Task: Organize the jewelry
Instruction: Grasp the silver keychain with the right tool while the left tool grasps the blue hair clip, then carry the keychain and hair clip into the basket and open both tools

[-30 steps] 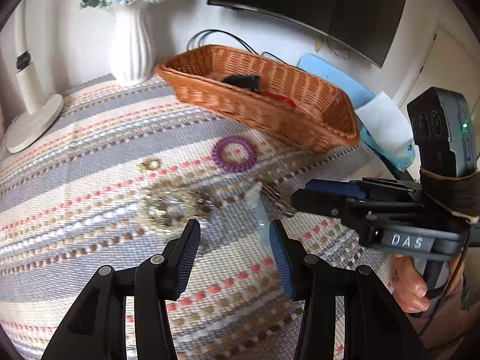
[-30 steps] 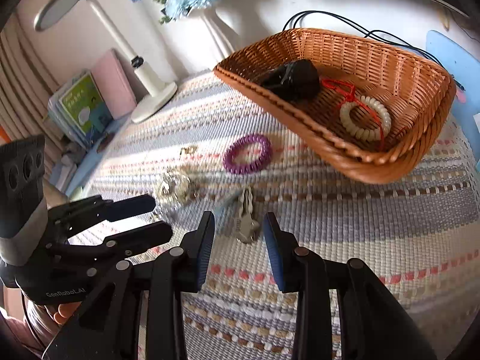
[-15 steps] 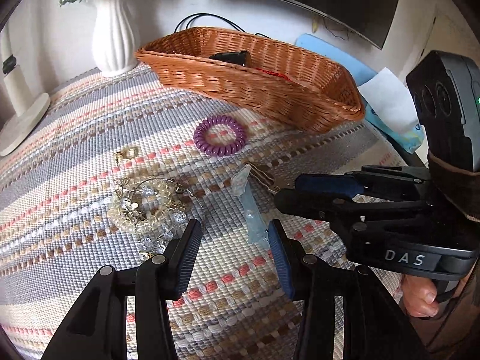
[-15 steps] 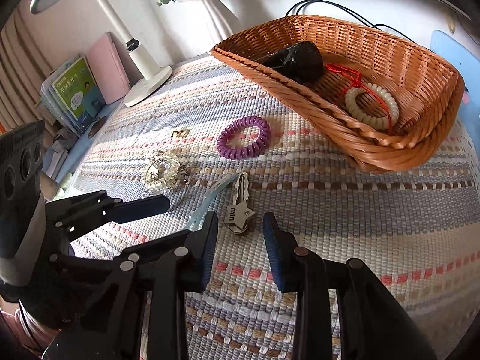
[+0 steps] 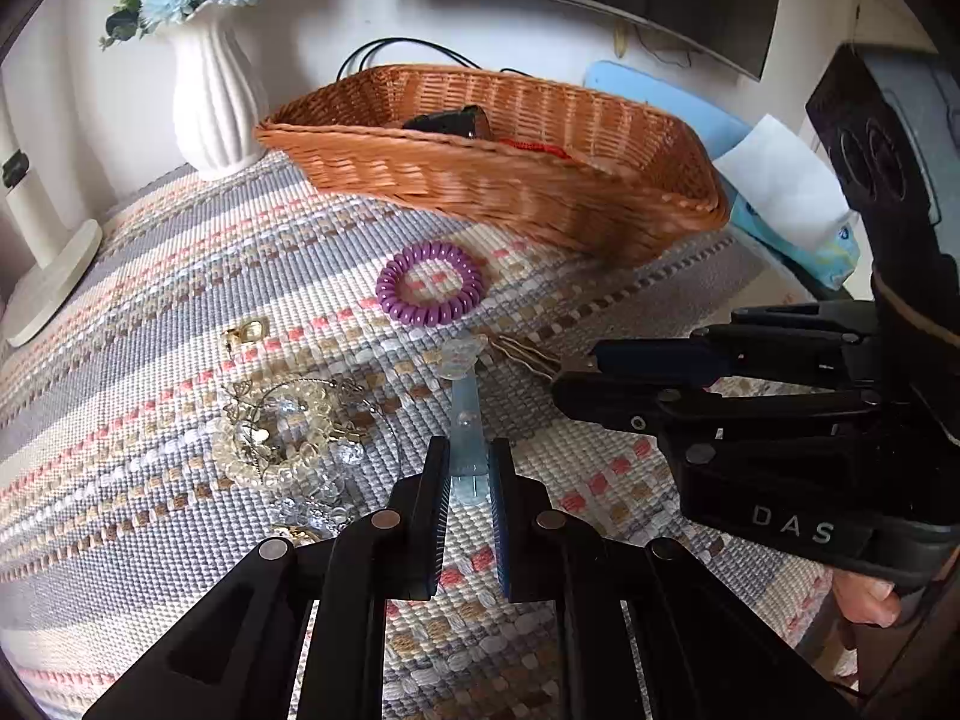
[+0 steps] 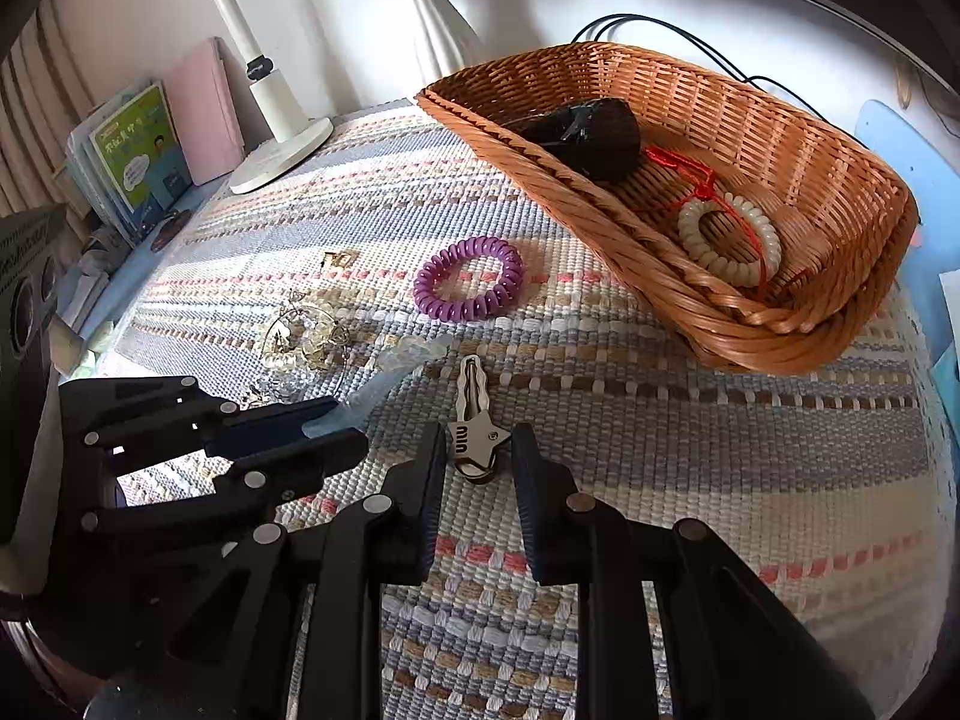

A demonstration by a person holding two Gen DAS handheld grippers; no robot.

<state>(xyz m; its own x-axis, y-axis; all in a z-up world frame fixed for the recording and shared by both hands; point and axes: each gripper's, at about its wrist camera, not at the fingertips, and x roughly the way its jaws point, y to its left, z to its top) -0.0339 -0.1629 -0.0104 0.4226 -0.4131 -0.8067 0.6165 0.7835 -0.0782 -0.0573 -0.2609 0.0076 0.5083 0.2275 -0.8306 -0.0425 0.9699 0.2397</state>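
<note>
My left gripper (image 5: 468, 474) is shut on the near end of a pale blue translucent hair clip (image 5: 465, 414) lying on the striped woven mat. My right gripper (image 6: 478, 450) is closing around the star end of a silver hair clip (image 6: 474, 420); the pads sit close at each side and contact is unclear. In the left wrist view the right gripper (image 5: 570, 378) is at the right over that clip. A purple coil hair tie (image 5: 430, 291) (image 6: 469, 285), a crystal bead bracelet pile (image 5: 282, 438) (image 6: 303, 342) and a small gold piece (image 5: 243, 333) lie on the mat.
A wicker basket (image 6: 750, 120) (image 5: 480, 180) at the back holds a black item (image 6: 582, 132) and a cream bead bracelet on red cord (image 6: 729, 237). A white vase (image 5: 210, 102), a lamp base (image 6: 282, 150) and books (image 6: 138, 150) stand at the back left.
Both grippers moved forward and down to the clips. The left jaws narrowed from wide open onto the blue clip. The right jaws now flank the silver clip.
</note>
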